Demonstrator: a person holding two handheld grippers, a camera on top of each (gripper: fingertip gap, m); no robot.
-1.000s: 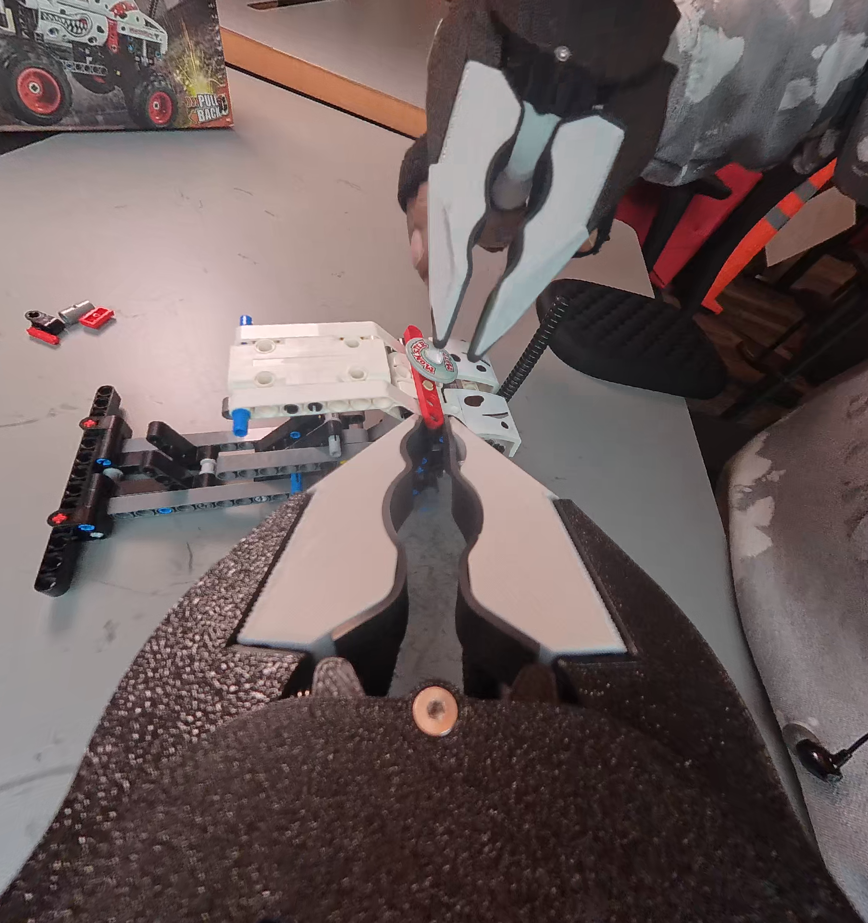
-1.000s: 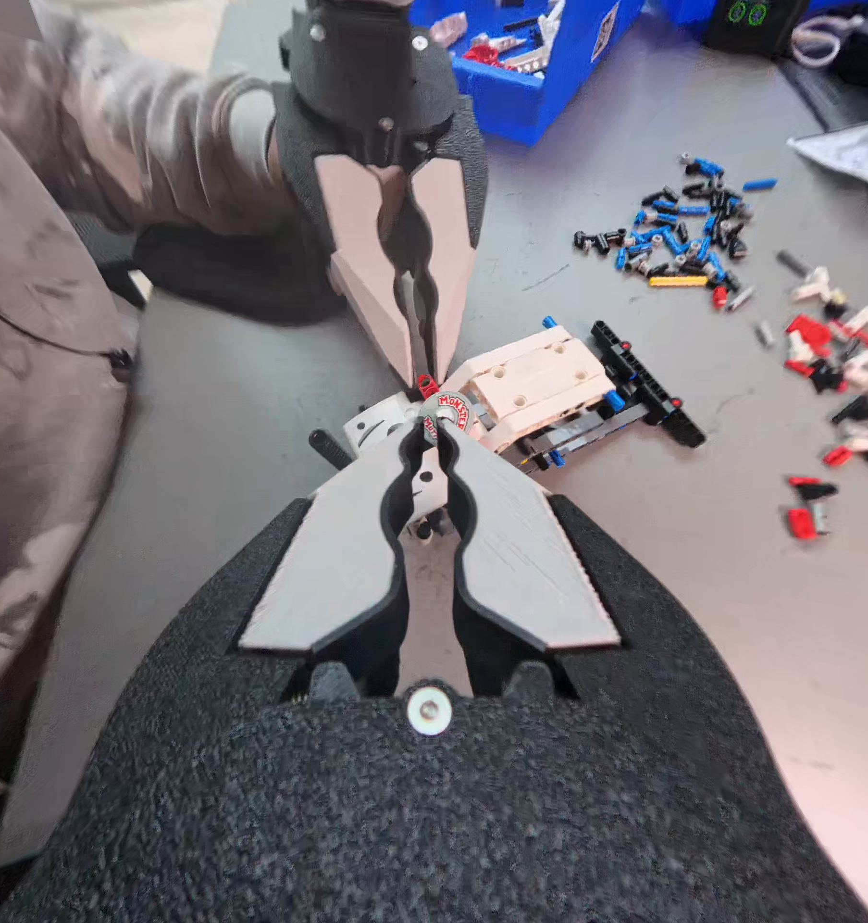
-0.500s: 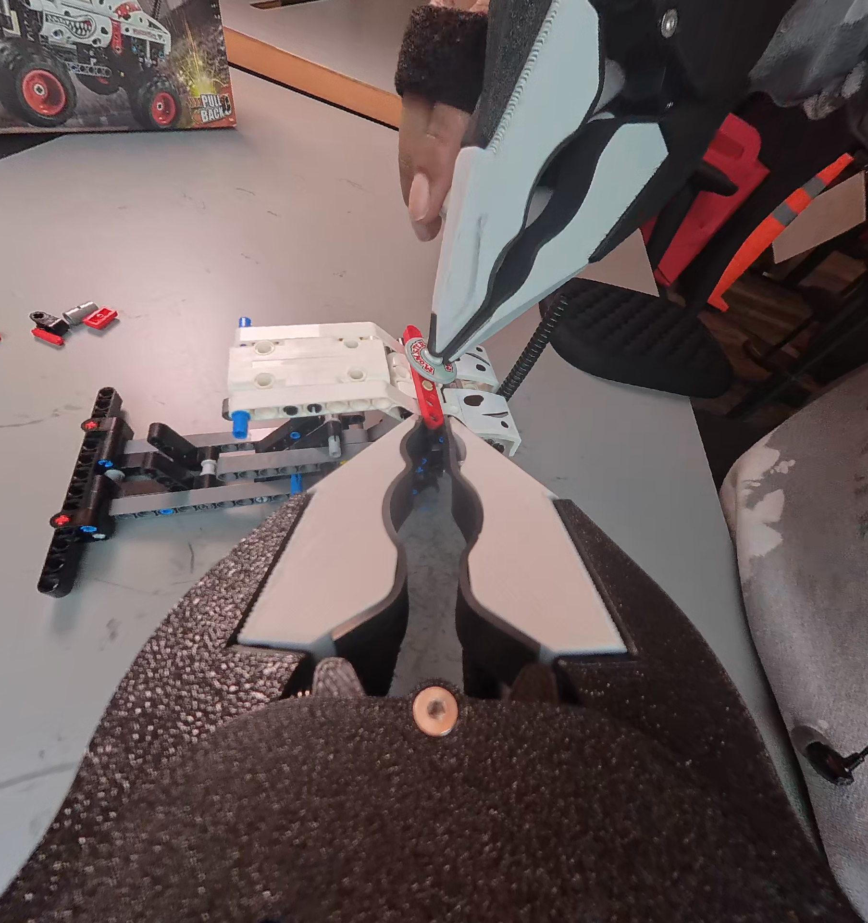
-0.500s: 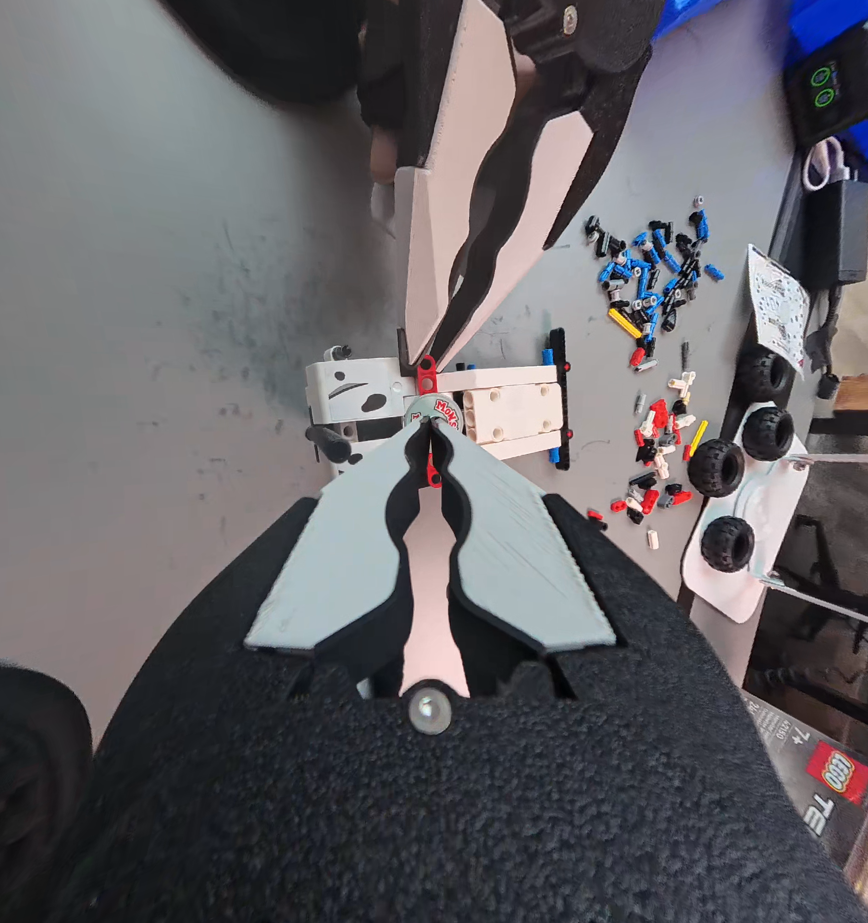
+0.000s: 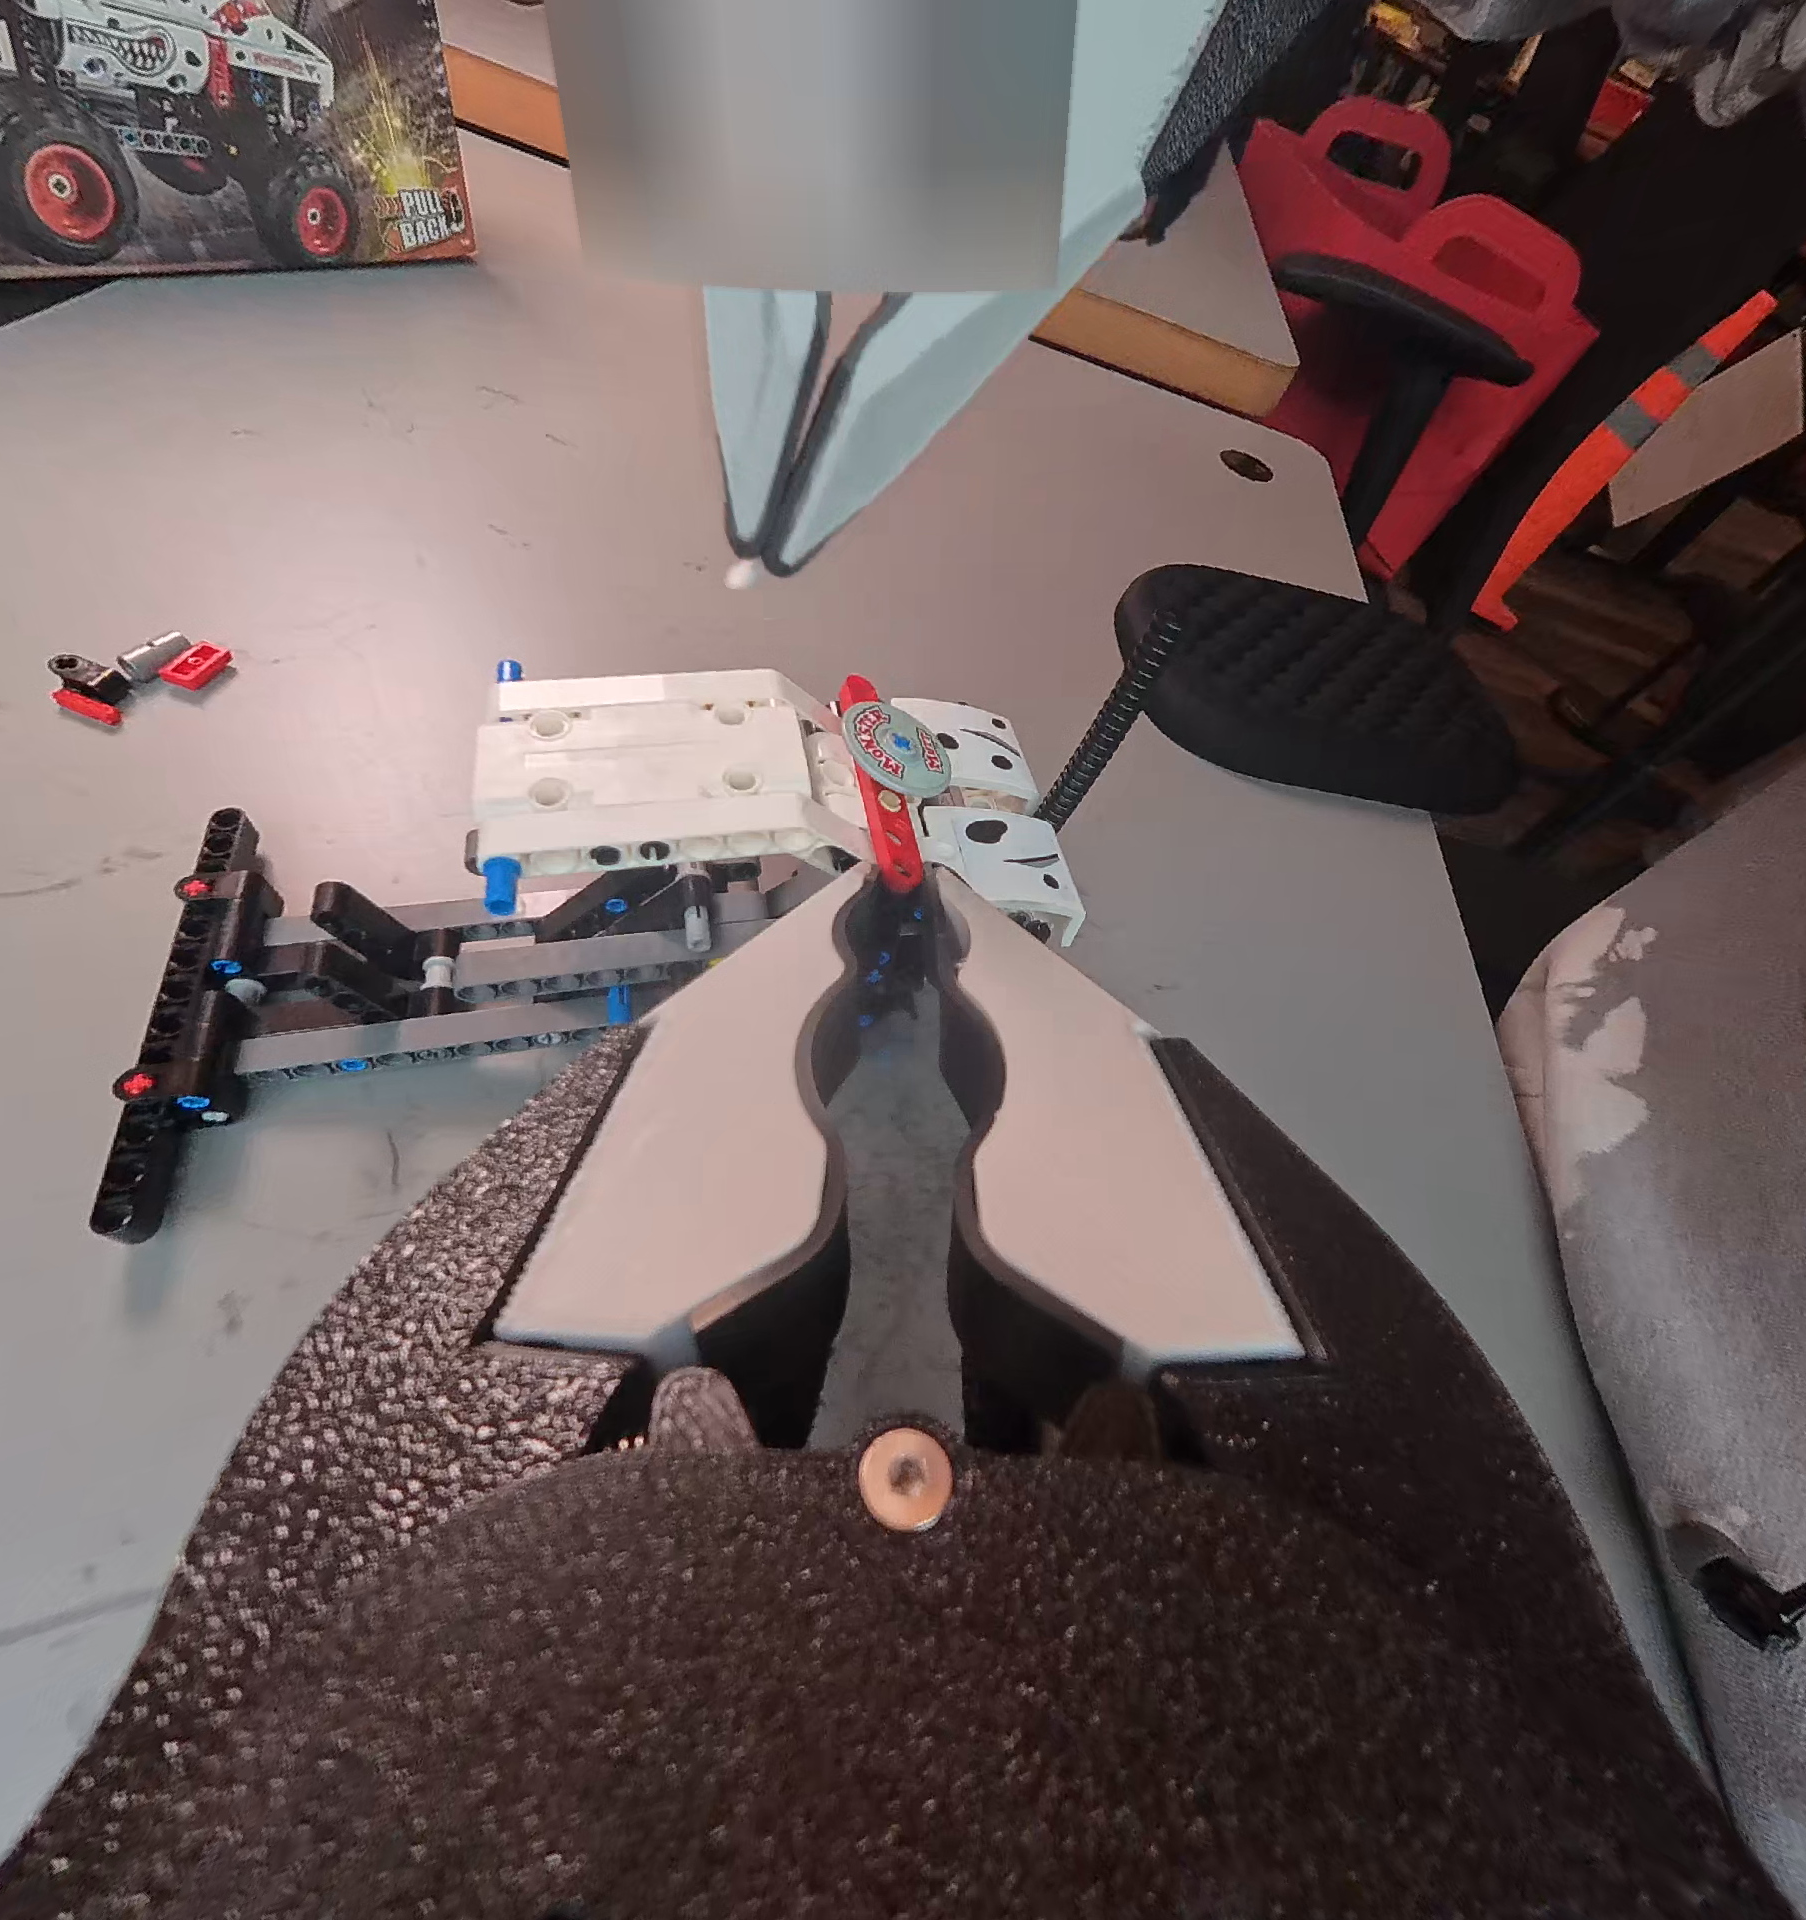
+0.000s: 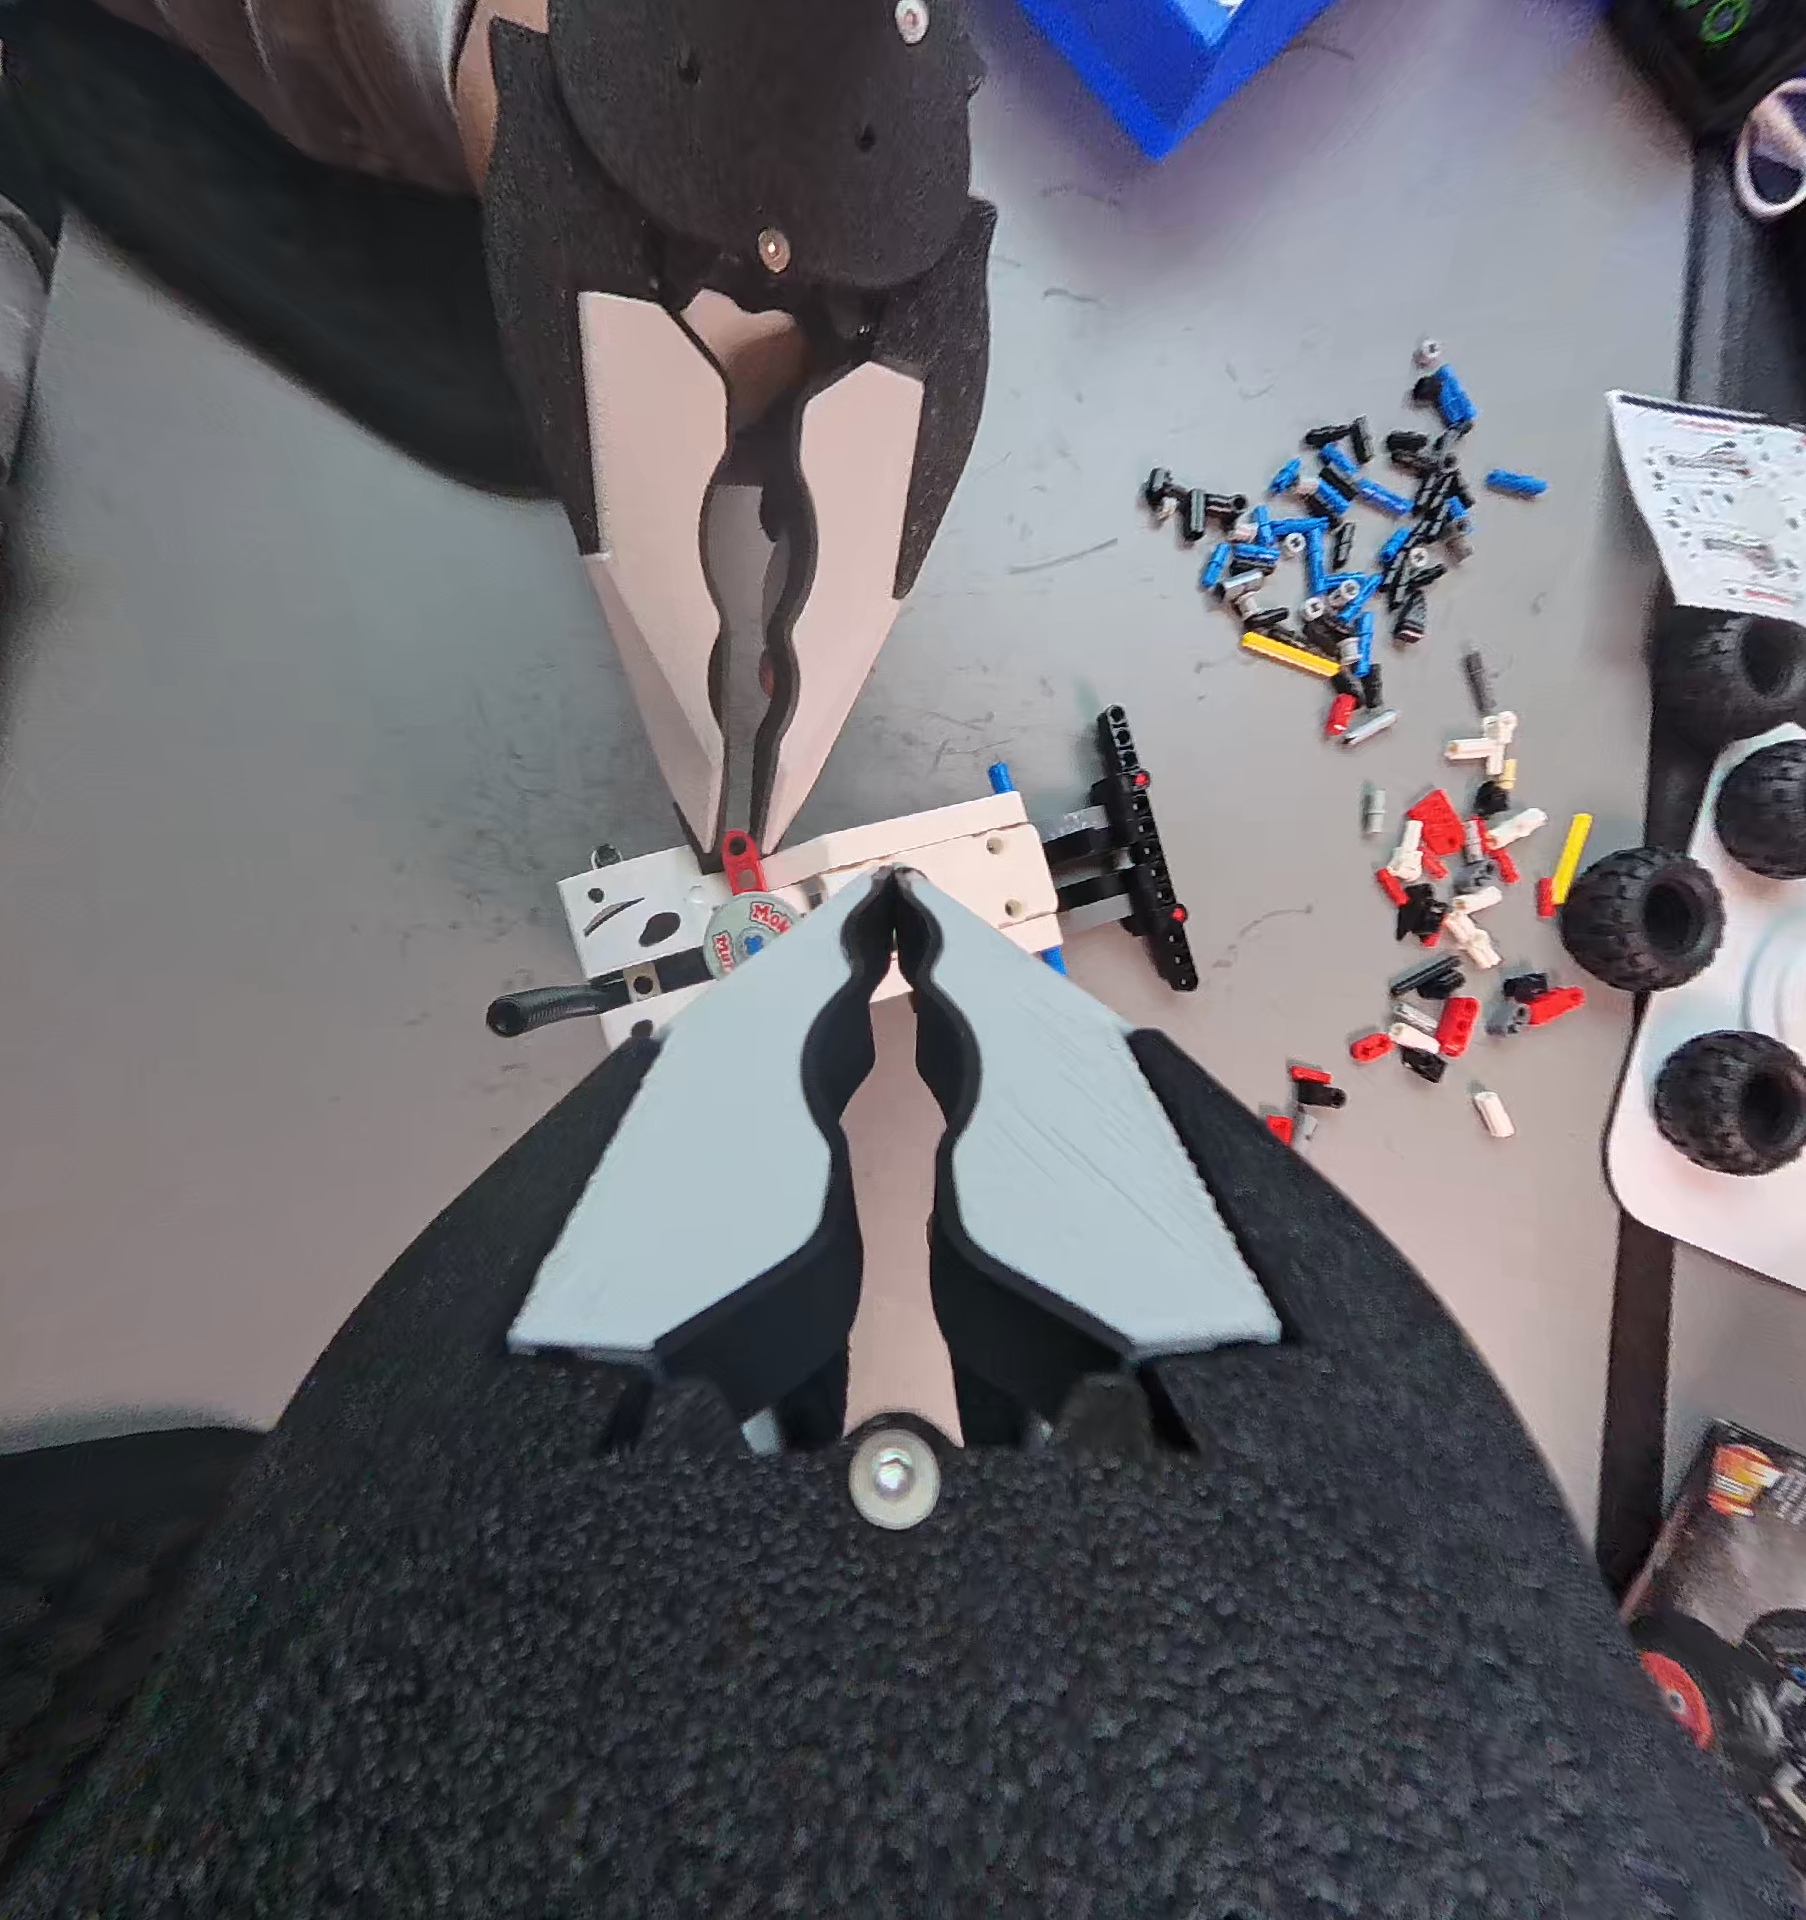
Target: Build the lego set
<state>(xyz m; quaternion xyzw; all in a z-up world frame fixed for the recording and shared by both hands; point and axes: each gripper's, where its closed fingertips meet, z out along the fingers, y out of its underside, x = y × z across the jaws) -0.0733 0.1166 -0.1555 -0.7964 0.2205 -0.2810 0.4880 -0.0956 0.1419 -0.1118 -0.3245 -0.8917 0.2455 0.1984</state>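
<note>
**Two grippers at the half-built truck**

The half-built lego truck point(image 5: 691, 821) lies on the grey table point(image 5: 307, 468). It has a smooth white body, a round printed disc point(image 5: 901, 750), white panels with black spots, and a black frame of beams with holes.

The left gripper point(image 5: 891, 891) has its jaws nearly together around the lower end of the thin red beam point(image 5: 883, 795) at the front of the truck; the tips seem to pinch it. The right gripper point(image 5: 762, 561) hangs above the truck, apart from it, its jaws closed to a thin line. A tiny white bit shows at its tips, too blurred to name.

Only the right wrist view shows what lies beyond the rear of the truck: a heap of blue and black pins point(image 6: 1335, 551), a scatter of red and white pieces point(image 6: 1450, 935), and knobby black tyres point(image 6: 1642, 920) on a white tray point(image 6: 1730, 1236). Only the left wrist view shows the box point(image 5: 192, 125) with the truck picture, behind the truck, and a few red and grey pieces point(image 5: 140, 670) beside the frame.
</note>
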